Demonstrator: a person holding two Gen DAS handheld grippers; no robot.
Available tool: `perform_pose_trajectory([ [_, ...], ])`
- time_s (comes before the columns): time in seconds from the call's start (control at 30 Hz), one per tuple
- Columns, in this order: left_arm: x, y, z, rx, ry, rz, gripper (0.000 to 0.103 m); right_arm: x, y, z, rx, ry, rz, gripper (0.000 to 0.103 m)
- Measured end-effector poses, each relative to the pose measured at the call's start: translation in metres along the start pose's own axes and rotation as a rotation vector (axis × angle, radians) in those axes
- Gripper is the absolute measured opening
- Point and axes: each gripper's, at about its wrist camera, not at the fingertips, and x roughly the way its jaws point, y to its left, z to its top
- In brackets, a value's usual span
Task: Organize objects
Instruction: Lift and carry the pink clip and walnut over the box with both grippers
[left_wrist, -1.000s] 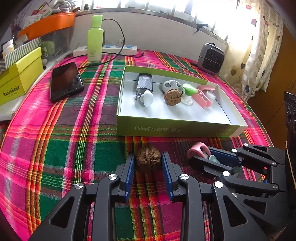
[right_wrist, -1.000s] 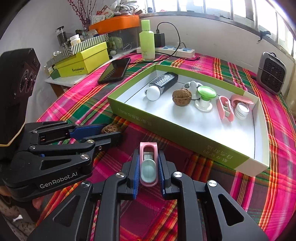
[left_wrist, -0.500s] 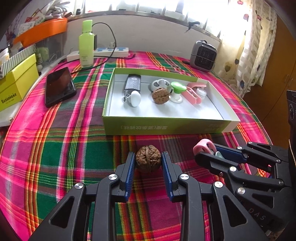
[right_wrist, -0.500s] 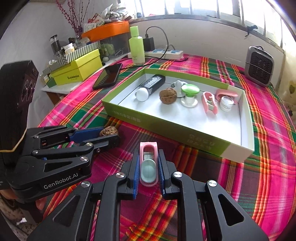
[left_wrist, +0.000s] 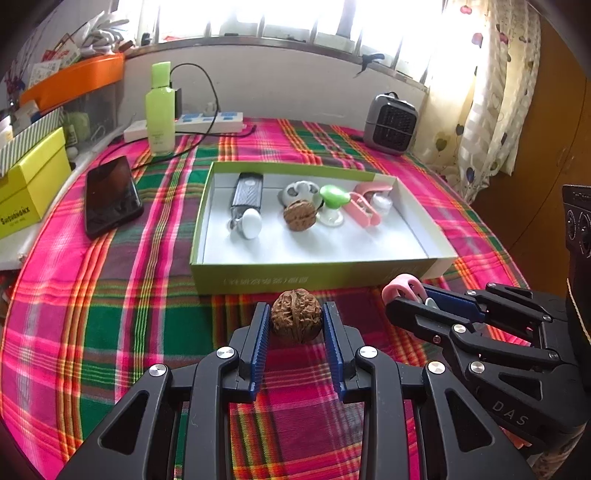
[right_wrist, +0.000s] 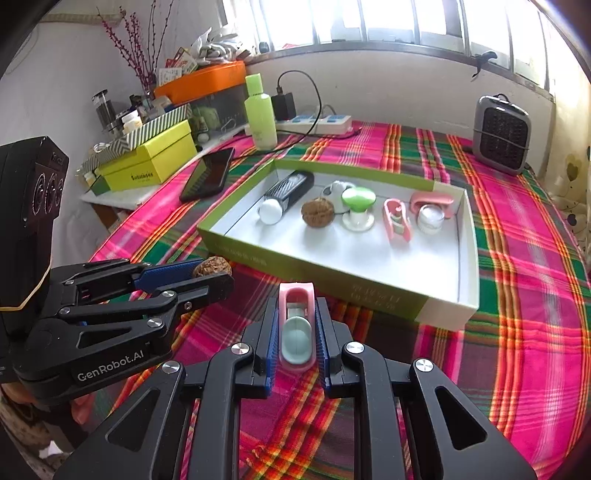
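My left gripper is shut on a brown walnut, held above the plaid cloth in front of the green box. It also shows in the right wrist view with the walnut. My right gripper is shut on a pink clip with a mint insert, just right of the left gripper. The box holds a second walnut, a black device, a green-capped piece, a pink clip and a small white jar.
A black phone lies left of the box. A green bottle and a power strip stand at the back. A grey heater is at the back right. Yellow boxes sit on a side shelf at the left.
Both grippers have lifted and drawn back from the box with the walnut and the pink clip still held. The box now looks farther away.
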Motion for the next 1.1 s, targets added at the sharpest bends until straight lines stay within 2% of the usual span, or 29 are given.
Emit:
perform_pose_trajectory([
  [0.43, 0.000, -0.010, 0.024, 0.020, -0.022, -0.015, 0.027, -0.007, -0.012, 0.019, 0.001, -0.039, -0.050, 0.019],
  [1.1, 0.020, -0.012, 0.050, 0.030, -0.019, -0.013, 0.027, 0.010, -0.031, 0.041, 0.013, -0.030, -0.087, 0.019],
])
